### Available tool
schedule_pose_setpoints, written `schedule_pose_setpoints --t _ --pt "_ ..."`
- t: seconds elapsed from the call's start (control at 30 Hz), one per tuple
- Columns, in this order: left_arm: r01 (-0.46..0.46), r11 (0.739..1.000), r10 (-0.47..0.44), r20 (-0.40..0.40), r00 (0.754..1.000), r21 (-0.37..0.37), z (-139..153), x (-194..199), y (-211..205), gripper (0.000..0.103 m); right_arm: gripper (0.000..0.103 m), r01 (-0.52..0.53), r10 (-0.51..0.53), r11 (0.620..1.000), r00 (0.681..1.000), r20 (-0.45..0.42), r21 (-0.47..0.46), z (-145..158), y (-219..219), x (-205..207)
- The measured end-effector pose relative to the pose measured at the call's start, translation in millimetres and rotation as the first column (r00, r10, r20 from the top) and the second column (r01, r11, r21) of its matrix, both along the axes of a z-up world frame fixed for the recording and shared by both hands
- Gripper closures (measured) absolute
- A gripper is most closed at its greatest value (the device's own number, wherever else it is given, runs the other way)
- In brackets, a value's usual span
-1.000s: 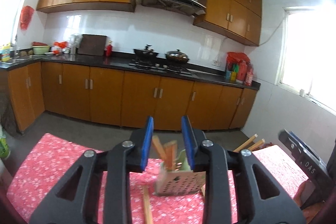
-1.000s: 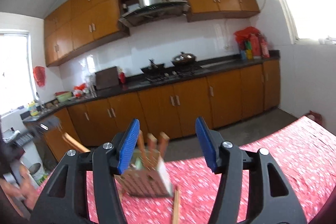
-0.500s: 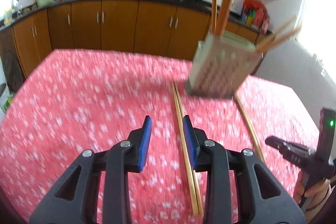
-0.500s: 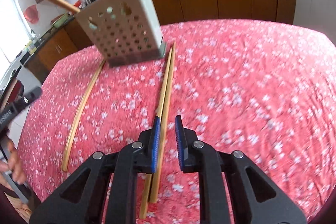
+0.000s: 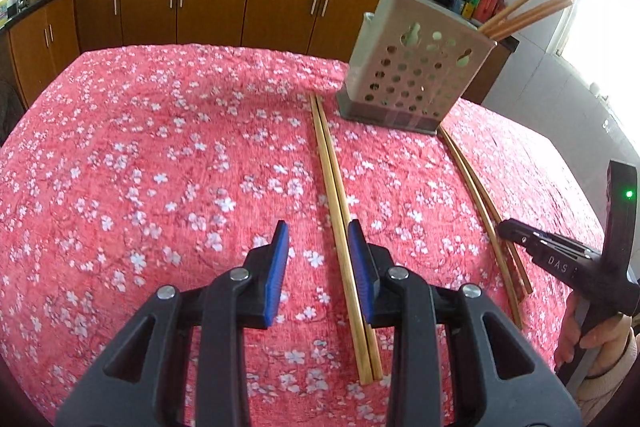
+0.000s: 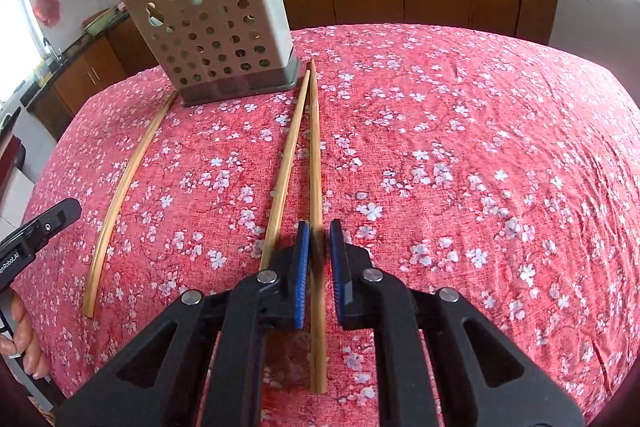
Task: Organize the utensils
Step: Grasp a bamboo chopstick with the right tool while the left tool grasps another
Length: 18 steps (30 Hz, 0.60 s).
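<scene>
One chopstick [image 6: 316, 187] is pinched between the blue pads of the right gripper [image 6: 319, 247], which has just closed tight around it, and a second chopstick [image 6: 286, 163] is left lying just beside it on the red flowered cloth [image 6: 460, 147]. The left gripper [image 5: 318, 241] is held partly open with nothing gripped, low over the pair of chopsticks [image 5: 336, 195] on the cloth. More chopsticks are kept upright in the holder with holes [image 6: 216, 35] at the far end of the table.

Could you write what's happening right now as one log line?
task: organize utensils | right gripper: shut on one bamboo chopstick | left gripper: open around bamboo chopstick pair | perforated beige holder: upright on red floral tablecloth
</scene>
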<state>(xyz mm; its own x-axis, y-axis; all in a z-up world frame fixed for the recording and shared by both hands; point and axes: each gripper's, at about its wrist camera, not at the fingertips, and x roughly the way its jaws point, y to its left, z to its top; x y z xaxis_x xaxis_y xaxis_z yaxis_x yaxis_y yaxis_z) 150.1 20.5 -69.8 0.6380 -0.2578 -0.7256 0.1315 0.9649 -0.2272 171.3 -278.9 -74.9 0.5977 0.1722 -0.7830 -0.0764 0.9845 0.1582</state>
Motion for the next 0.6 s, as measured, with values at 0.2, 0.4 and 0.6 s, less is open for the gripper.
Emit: schedule_pose_setpoints --t 0.2,0.4,0.6 --pt "0.037 0.999 -0.036 -0.034 0.999 0.028 -7 1 -9 0.083 0.095 0.046 -0.046 0.999 0.999 0.009 -0.013 -1 -8 2" --pt "0.068 0.995 -0.064 -0.054 0.996 0.074 -14 2 -17 0.086 0.095 0.039 -0.039 0.999 0.999 0.013 -0.023 -1 -7 2" --pt "0.055 0.990 -0.049 -0.050 0.998 0.127 -19 7 -22 0.093 0.095 0.035 -0.035 0.999 0.999 0.014 -0.027 0 -7 2"
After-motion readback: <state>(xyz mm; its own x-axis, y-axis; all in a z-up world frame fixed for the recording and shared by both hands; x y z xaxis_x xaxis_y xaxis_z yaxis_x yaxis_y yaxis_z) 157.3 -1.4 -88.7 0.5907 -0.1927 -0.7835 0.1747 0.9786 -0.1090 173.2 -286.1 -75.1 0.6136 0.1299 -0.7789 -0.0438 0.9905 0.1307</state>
